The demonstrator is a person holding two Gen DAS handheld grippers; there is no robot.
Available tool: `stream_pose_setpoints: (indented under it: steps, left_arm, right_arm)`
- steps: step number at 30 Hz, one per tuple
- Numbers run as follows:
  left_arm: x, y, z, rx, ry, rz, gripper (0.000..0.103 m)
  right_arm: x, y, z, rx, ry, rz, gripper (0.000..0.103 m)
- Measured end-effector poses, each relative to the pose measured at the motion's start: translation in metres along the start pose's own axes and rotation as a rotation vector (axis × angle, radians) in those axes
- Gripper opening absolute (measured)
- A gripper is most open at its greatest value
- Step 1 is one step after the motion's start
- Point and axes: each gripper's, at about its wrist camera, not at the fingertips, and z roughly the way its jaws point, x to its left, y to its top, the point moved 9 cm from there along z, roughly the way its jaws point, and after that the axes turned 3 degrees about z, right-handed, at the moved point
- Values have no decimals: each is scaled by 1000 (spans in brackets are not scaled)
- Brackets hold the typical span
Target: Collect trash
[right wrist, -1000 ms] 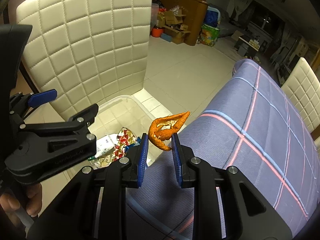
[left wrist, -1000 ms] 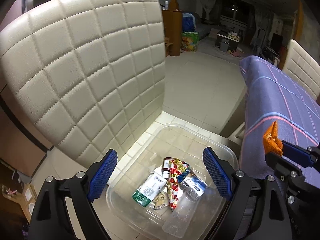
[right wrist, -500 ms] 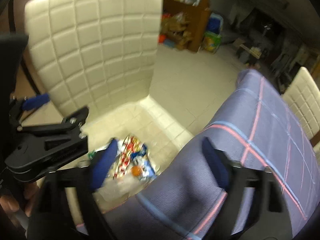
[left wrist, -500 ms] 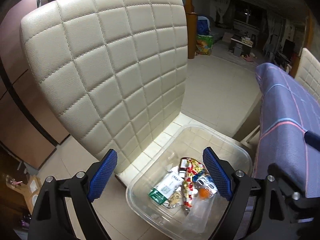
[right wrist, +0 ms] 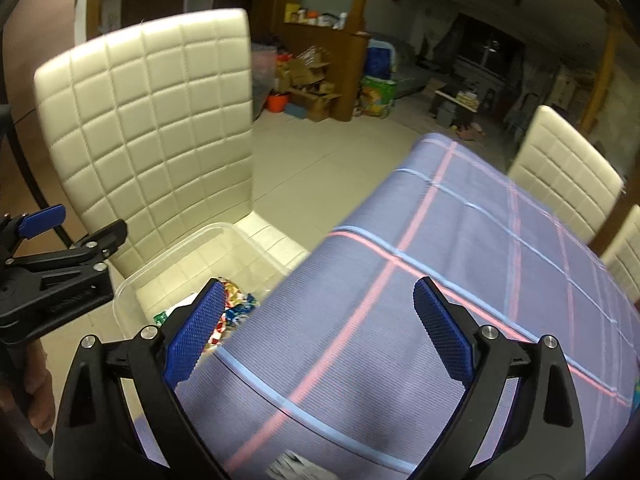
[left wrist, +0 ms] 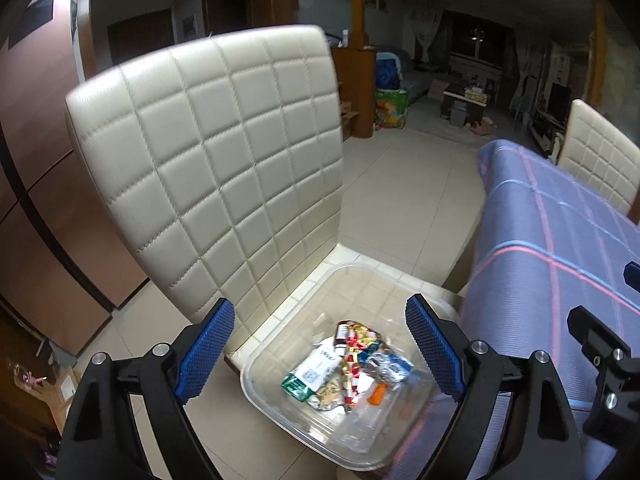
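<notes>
1. Dim living room, pale tiled floor (left wrist: 400, 184), clutter and cardboard boxes (right wrist: 308, 80) along the far wall. Cream quilted chair (left wrist: 224, 168) filling the left of both views; worktop under a blue plaid cloth (right wrist: 460, 280) on the right.
2. Clear plastic bin (left wrist: 276, 396) on the chair seat, lower centre of the left view, holding the trash (left wrist: 352, 364): wrappers, a crushed bottle, an orange scrap. Labels too blurry to read. From the right view, mostly hidden behind the cloth edge.
3. Left claw (left wrist: 320, 352) spread wide above the bin, gripping nothing. Right claw (right wrist: 316, 332) opening, jaws far apart, nothing between them, over the cloth.
</notes>
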Motion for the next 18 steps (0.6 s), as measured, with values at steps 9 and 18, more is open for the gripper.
stream_pose_setpoints:
  steps: [9,18]
  left_arm:
    - [-54,11,-69,-92,-69,54,85]
    - [-113,11,-133,-163,-124,117,85]
  right_arm:
    - [-66,-9,-85,-124,-114,49,99]
    - [-128,-30,-165,-202,-215,140,99]
